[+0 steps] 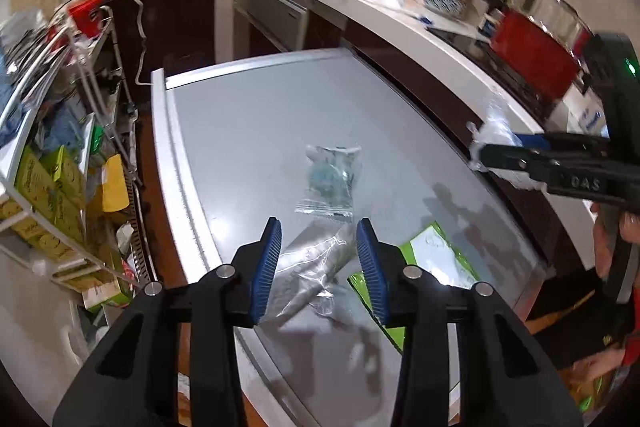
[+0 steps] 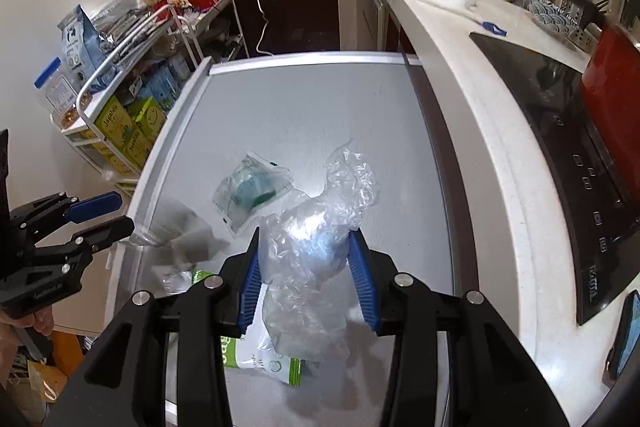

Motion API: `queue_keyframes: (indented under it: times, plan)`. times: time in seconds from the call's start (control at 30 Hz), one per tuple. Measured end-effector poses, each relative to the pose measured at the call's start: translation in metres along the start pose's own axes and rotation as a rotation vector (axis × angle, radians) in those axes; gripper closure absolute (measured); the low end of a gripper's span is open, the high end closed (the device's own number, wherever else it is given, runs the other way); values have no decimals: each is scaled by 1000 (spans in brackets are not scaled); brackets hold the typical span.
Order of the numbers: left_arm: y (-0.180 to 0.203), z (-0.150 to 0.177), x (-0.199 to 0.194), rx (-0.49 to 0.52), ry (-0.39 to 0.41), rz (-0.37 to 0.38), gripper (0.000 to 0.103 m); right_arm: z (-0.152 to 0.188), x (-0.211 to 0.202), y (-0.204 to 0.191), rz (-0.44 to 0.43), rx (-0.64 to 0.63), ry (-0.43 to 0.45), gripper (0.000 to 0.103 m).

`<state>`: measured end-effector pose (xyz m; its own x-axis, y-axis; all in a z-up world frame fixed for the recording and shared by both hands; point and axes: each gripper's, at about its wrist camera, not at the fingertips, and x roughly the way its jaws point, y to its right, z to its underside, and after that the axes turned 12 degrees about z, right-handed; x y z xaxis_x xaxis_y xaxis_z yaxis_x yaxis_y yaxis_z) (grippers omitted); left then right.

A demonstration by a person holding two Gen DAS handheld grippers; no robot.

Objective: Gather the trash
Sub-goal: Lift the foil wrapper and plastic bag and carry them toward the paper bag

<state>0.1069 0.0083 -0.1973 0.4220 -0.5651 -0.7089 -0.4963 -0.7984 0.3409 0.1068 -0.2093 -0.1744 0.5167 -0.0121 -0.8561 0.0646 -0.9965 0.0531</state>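
Right gripper (image 2: 306, 279): nearest item in the right wrist view; blue-padded fingers (image 2: 250, 287) pressed against a crumpled clear plastic bag (image 2: 316, 239), which bulges up and forward between them and is lifted above the grey table (image 2: 304, 99). In the left wrist view the same gripper (image 1: 486, 155) enters from the right, with white-clear plastic bunched at its tips.

Left gripper (image 1: 318, 267): fingers spread wide, nothing between them; hovers over a silvery foil wrapper (image 1: 308, 267) lying flat on the table (image 1: 248, 115). Seen also at the left edge of the right wrist view (image 2: 110, 215), parted, above the table's left rim.

Small clear packet, teal contents (image 1: 330, 183): flat on the table, just beyond the foil wrapper; in the right wrist view (image 2: 250, 193) it sits just left of the held bag.

Green-and-white pouch (image 1: 436, 259): flat on the table, right of the foil wrapper, near the front edge.

White counter (image 2: 472, 131): runs along the table's right side; carries a black cooktop (image 2: 560, 155).

Wire rack (image 2: 120, 83): left of the table, stacked with boxes
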Motion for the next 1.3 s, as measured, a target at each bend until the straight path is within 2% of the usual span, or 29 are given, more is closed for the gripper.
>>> queue_keyframes:
  times: [0.17,0.27,0.3,0.4,0.43,0.5,0.57,0.67,0.73,0.83,0.9,1.0,1.3]
  plan:
    - [-1,6,-3,7,-18,-22,62,5,-10,-2,-5,-6,7,63]
    - [0,7,4,46,-56,-13,36,11,-13,-5,-7,-12,5,63]
    - [2,7,7,81,-71,-19,36,13,-12,-7,-14,-15,-2,63]
    - [9,8,33,216,-204,-39,32,19,-11,-11,-18,-29,-13,63]
    - [11,8,40,265,-231,-59,32,21,-11,-13,-19,-31,-15,63]
    - [14,8,55,366,-279,-102,22,24,-11,-15,-23,-34,-23,63]
    - [13,8,70,417,-337,-89,22,26,-11,-16,-23,-34,-30,63]
    - [5,9,91,430,-410,-87,22,29,-11,-16,-21,-28,-38,63]
    - [-5,10,101,387,-441,-56,22,30,-12,-16,-17,-24,-38,63]
    - [-15,11,102,328,-434,-11,28,31,-15,-13,-10,-14,-36,63]
    - [-19,10,99,296,-418,8,43,32,-15,-10,-4,-6,-37,63]
    - [-23,11,94,275,-410,18,50,34,-14,-6,-3,12,-44,63]
    - [-25,0,39,168,-230,37,54,28,-25,-5,-3,22,-11,63]
